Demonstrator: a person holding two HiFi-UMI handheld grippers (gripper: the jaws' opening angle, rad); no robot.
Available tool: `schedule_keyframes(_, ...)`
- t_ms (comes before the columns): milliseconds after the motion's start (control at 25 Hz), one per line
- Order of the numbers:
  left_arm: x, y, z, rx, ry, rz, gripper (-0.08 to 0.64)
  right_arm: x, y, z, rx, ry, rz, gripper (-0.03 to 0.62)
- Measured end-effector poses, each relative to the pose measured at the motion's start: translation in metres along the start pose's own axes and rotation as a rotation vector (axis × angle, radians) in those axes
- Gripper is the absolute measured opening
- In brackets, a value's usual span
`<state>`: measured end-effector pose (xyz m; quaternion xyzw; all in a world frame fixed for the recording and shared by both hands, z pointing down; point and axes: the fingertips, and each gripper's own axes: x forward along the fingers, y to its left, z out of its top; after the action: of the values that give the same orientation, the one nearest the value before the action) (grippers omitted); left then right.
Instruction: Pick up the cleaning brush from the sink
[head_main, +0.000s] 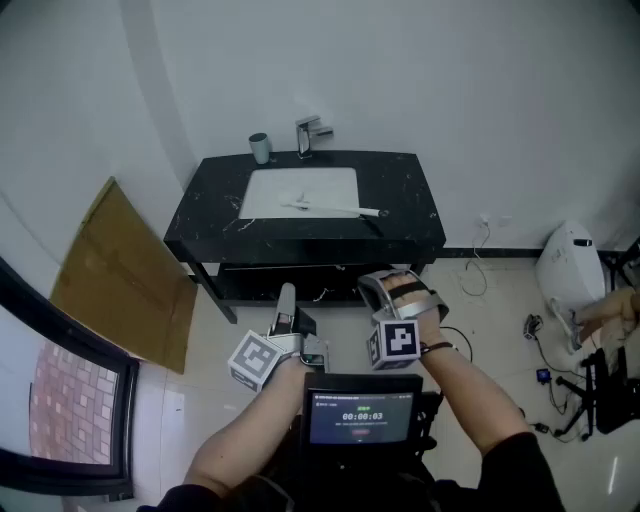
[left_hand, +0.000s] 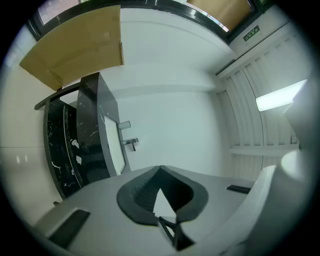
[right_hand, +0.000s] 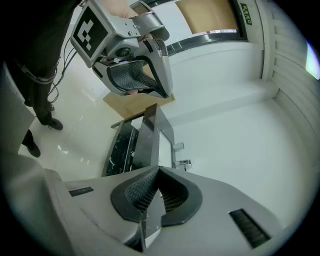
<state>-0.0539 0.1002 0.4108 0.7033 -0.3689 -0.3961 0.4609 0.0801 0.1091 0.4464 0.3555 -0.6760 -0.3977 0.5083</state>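
Approach stage: left gripper (head_main: 287, 298) and right gripper (head_main: 378, 285) are held shut and empty, well apart from the brush (head_main: 330, 207) in the sink (head_main: 265, 185); opening is required next.

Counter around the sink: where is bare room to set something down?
The counter is bare on its left strip, between sink and left edge, and at its far right end. Crowded: the back edge, with cup and faucet, and the sink, where the brush lies.
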Motion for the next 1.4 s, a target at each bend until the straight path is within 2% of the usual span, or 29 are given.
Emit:
schedule_keyframes(320, 0.003, 0.008, 0.031, 0.013, -0.015, 0.016, 0.000, 0.020, -0.007, 0.019, 0.012, 0.000, 0.017, 0.003)
schedule_keyframes(520, 0.009, 0.024, 0.078, 0.033, -0.023, 0.068, 0.000, 0.047, -0.026, 0.050, 0.050, -0.012, 0.022, 0.003)
schedule_keyframes(720, 0.032, 0.041, 0.130, 0.038, -0.023, 0.050, 0.001, 0.097, -0.045, 0.077, 0.038, -0.004, 0.026, 0.003)
schedule_keyframes(840, 0.057, 0.054, 0.153, 0.043, -0.017, 0.053, 0.002, 0.128, -0.063, 0.084, 0.070, 0.006, 0.036, 0.003)
schedule_keyframes(1040, 0.123, 0.072, 0.166, 0.033, -0.029, 0.059, 0.002, 0.191, -0.096, 0.063, 0.109, 0.007, 0.066, 0.003)
schedule_keyframes(1240, 0.205, 0.095, 0.171, 0.030, -0.062, 0.093, 0.002, 0.270, -0.135, 0.024, 0.088, -0.021, 0.088, 0.003)
schedule_keyframes(1400, 0.261, 0.103, 0.180, 0.053, -0.089, 0.107, 0.002, 0.321, -0.164, 0.002, 0.117, -0.047, 0.125, 0.003)
